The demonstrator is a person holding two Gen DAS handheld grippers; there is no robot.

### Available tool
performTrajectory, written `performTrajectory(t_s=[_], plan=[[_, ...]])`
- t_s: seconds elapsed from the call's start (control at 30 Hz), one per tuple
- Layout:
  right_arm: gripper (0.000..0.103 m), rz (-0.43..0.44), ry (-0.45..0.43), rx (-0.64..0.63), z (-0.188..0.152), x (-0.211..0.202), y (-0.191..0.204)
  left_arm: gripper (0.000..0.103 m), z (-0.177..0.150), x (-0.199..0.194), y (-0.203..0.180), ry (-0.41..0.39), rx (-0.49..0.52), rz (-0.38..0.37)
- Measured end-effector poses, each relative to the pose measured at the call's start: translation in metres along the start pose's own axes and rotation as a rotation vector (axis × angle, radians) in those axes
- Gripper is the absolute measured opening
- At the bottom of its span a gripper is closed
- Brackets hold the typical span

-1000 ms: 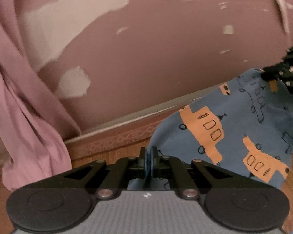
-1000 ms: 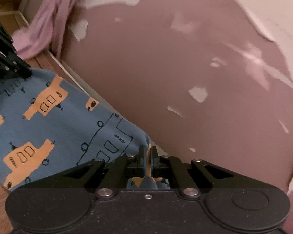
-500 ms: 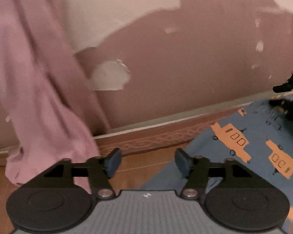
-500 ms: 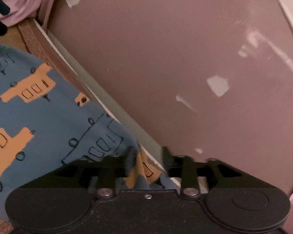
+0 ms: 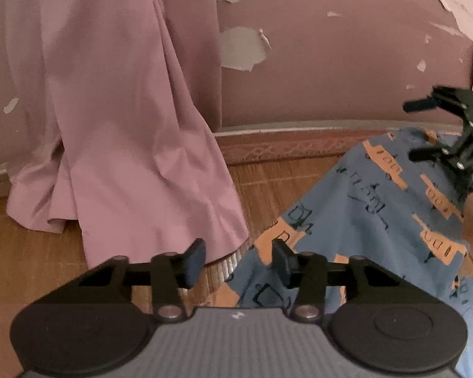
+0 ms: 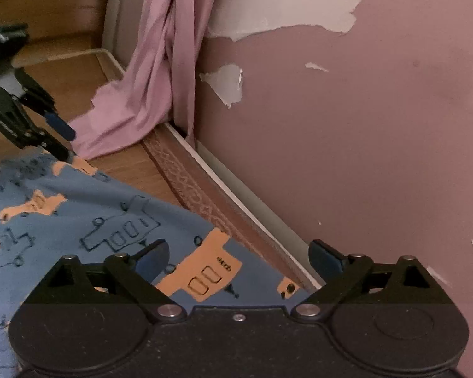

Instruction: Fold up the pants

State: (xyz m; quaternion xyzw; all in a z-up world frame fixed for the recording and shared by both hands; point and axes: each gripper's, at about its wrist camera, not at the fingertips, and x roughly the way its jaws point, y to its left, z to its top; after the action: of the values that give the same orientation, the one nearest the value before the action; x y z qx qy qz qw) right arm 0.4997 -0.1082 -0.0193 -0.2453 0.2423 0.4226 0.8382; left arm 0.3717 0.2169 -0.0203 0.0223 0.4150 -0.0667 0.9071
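Blue pants printed with orange trucks lie flat on a woven mat; the same pants fill the lower left of the right wrist view. My left gripper is open just above the near left edge of the cloth, nothing between its fingers. My right gripper is open wide above the cloth's corner by the wall, holding nothing. In the left wrist view the right gripper shows at the far right, jaws spread over the pants. The left gripper shows at the left in the right wrist view, also open.
A pink curtain hangs to the mat at the left. A mauve wall with peeling paint runs close behind the pants, with a pale skirting strip at its foot. The woven mat has a patterned brown border.
Both grippers were shut on the edge of the pants a second ago. Both have let go and opened, the right one wider, and drawn back as the cloth settled flat.
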Motion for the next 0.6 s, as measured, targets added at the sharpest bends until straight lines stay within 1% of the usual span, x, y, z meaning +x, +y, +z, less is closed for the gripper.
performTrajectory(t_s=[0.03, 0.1, 0.2, 0.27, 0.43, 0.47, 0.5, 0.53, 0.57, 0.6], plan=[[0.091, -0.003, 0.014, -0.004, 0.002, 0.004, -0.001, 0.047, 0.000, 0.000, -0.002, -0.002, 0.025, -0.002], [0.086, -0.002, 0.044, 0.000, 0.007, 0.014, -0.005, 0.047, -0.001, 0.000, -0.006, -0.007, 0.067, -0.025], [0.082, -0.002, 0.076, 0.018, 0.009, 0.027, -0.014, 0.046, 0.003, 0.006, -0.013, 0.019, 0.136, -0.032], [0.080, 0.005, 0.096, 0.026, 0.010, 0.031, -0.018, 0.037, 0.005, 0.010, -0.018, 0.032, 0.161, -0.036], [0.080, 0.005, 0.124, 0.025, 0.008, 0.038, -0.016, 0.035, 0.011, 0.019, -0.022, 0.029, 0.207, -0.028], [0.080, 0.005, 0.126, 0.020, 0.008, 0.039, -0.015, 0.028, 0.012, 0.022, -0.024, 0.050, 0.224, -0.025], [0.080, 0.008, 0.128, 0.015, 0.008, 0.039, -0.013, 0.023, 0.012, 0.025, -0.026, 0.075, 0.244, -0.011], [0.080, 0.012, 0.129, 0.011, 0.007, 0.039, -0.012, 0.020, 0.010, 0.026, -0.027, 0.080, 0.260, -0.004], [0.080, 0.017, 0.129, 0.007, 0.007, 0.039, -0.010, 0.011, 0.009, 0.025, -0.029, 0.078, 0.270, -0.007], [0.079, 0.019, 0.130, 0.001, 0.006, 0.039, -0.009, 0.007, 0.010, 0.026, -0.029, 0.089, 0.270, -0.015]])
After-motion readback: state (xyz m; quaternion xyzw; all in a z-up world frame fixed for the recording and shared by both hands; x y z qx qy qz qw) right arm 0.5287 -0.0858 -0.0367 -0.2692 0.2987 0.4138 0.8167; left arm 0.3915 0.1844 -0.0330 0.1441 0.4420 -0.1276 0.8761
